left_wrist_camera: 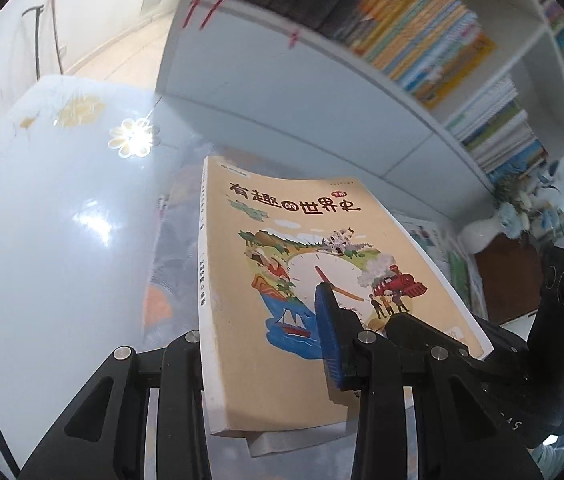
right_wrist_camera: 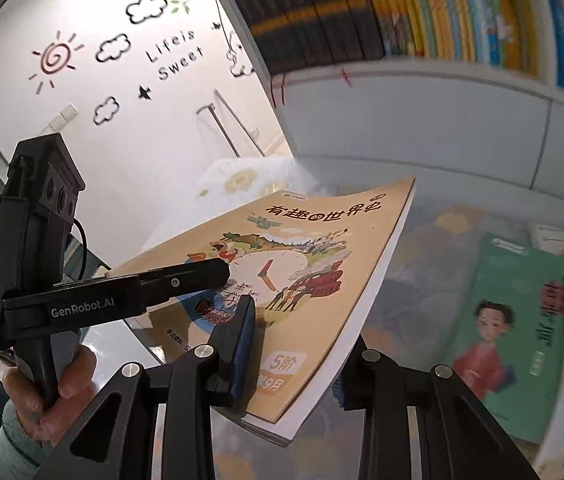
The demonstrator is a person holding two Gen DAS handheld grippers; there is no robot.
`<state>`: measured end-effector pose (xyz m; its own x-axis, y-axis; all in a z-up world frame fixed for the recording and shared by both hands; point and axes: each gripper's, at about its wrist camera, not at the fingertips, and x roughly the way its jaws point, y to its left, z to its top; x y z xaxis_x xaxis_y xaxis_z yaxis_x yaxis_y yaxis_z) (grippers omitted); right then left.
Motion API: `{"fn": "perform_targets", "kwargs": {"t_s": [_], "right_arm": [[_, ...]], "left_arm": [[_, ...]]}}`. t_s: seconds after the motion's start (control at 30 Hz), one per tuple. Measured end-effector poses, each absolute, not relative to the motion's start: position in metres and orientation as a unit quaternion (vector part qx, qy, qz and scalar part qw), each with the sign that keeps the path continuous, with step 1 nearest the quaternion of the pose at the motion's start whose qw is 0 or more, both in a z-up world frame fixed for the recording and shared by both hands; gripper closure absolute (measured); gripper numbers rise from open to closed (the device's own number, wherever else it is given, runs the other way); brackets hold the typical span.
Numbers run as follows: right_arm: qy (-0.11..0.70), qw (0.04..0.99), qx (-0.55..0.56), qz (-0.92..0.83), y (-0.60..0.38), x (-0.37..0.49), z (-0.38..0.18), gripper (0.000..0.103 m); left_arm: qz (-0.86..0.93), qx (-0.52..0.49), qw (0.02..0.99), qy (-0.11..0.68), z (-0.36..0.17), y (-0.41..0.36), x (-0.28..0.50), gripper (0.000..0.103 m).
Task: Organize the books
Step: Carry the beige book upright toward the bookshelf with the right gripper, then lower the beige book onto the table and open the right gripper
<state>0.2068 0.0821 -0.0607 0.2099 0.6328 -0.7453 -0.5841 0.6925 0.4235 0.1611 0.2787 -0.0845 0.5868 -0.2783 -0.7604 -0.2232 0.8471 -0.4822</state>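
**Inspector:** State of your tongs, nearest first.

**Operator:** My left tongs (left_wrist_camera: 270, 340) are clamped on the tan book (left_wrist_camera: 306, 264). One blue pad (left_wrist_camera: 328, 336) presses on the front cover; the other finger is under the book, hidden from me. My right tongs (right_wrist_camera: 298, 360) grip the same book (right_wrist_camera: 314, 280) at its near edge, one blue pad (right_wrist_camera: 248, 344) on the cover and the other finger beneath the page block. Both are at a narrow opening, closed on the book's thickness.

**Inspector:** Where is the book?

**Operator:** Between my two tongs, lifted clear of the bench (left_wrist_camera: 62, 240), cover up and tilted, title end pointing away from me. In the right view my left hand (right_wrist_camera: 42, 392) grips its handle, just left of the book.

**Inspector:** Beyond the tongs?

**Operator:** Below and to the right of my right tongs, a green book (right_wrist_camera: 514, 332) lies flat on the bench with further books beside it. Right of my left tongs stands a white vase (left_wrist_camera: 482, 232) with flowers. Farther ahead, the white bookshelf (right_wrist_camera: 422, 120) holds rows of upright books, dark spines (right_wrist_camera: 314, 20) left, yellow and blue ones right. The picture is blurred there; titles unreadable.
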Motion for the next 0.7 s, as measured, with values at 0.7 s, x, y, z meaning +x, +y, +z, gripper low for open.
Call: {"fn": "perform_targets", "kwargs": {"t_s": [0.7], "right_arm": [[0.625,0.705,0.058,0.330,0.124,0.238,-0.162,0.053]], "left_arm": [[0.036,-0.339,0.795,0.502,-0.175,0.302,0.153,0.068]]}}
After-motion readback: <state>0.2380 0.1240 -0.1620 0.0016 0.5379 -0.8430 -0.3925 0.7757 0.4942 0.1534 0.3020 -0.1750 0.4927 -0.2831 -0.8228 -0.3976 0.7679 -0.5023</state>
